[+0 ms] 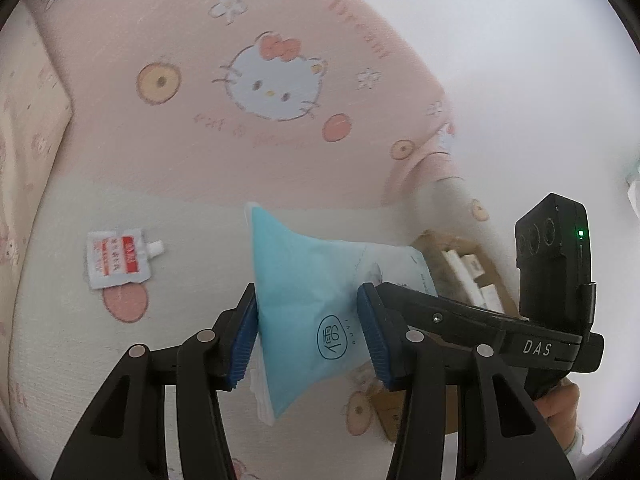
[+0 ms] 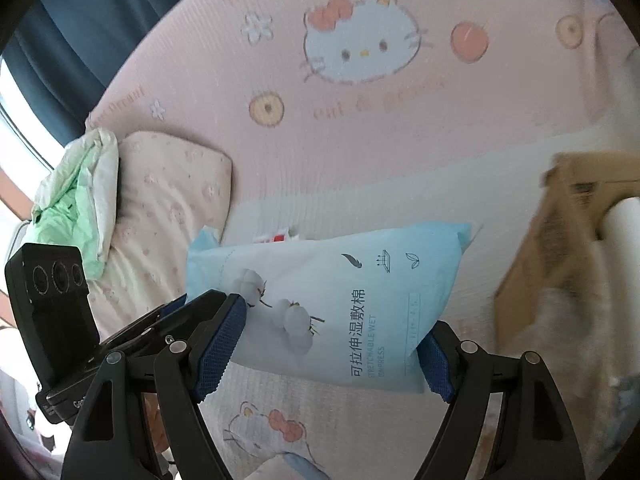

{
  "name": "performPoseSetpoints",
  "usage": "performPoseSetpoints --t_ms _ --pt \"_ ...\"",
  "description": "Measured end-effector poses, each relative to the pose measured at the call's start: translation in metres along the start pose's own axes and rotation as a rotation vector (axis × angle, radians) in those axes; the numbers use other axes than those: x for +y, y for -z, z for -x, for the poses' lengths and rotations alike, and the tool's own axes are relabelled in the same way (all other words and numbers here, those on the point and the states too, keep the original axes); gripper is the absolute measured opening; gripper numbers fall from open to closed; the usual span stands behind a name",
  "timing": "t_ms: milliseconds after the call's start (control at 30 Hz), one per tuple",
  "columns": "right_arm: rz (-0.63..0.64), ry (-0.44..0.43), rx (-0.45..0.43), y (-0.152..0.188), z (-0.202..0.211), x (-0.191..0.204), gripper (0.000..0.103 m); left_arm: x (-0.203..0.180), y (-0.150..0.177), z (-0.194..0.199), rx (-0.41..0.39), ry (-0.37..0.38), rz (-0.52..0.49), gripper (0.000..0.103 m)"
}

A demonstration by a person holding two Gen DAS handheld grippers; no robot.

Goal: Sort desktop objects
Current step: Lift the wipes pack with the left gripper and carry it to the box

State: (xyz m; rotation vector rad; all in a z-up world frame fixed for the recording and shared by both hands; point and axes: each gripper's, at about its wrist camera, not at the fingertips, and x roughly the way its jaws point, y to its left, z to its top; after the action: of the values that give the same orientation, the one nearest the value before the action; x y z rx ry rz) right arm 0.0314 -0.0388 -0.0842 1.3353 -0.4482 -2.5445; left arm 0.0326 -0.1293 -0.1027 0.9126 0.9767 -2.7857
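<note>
Carry step: both tools grip one blue pack (image 2: 340,300) lifted above the bed (image 2: 360,128). The left tool (image 1: 308,336) pinches its narrow end; the right tool (image 2: 332,344) spans its width. Next it probably goes to the box (image 2: 568,240) at 3 o'clock, then release. A sachet (image 1: 116,258) lies at 9 o'clock.

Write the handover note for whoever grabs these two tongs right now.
Left tongs: shut on the blue wipes pack, across its narrow end.
Right tongs: shut on the same pack, across its wide printed face.
The pack is lifted clear of the pink cartoon sheet, with both tongs carrying it.
Cardboard box: to the right, some items already inside.
Small white spout pouch: lying loose on the sheet.
Done: pack picked up.
Left: set the pack down, probably in the box; then deal with the pouch.
</note>
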Motion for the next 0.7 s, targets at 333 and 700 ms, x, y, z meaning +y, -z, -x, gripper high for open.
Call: performPoseSetpoints --t_ms 333,700 --pt "-0.003 0.006 -0.075 0.014 0.056 0.003 0.079 -0.056 -0.010 0.021 -0.059 0.029 -0.094 0.054" --pt "0.008 0.068 -0.148 0.020 0.107 0.000 0.079 -0.103 -0.013 0.019 -0.042 0.078 -0.175 0.054"
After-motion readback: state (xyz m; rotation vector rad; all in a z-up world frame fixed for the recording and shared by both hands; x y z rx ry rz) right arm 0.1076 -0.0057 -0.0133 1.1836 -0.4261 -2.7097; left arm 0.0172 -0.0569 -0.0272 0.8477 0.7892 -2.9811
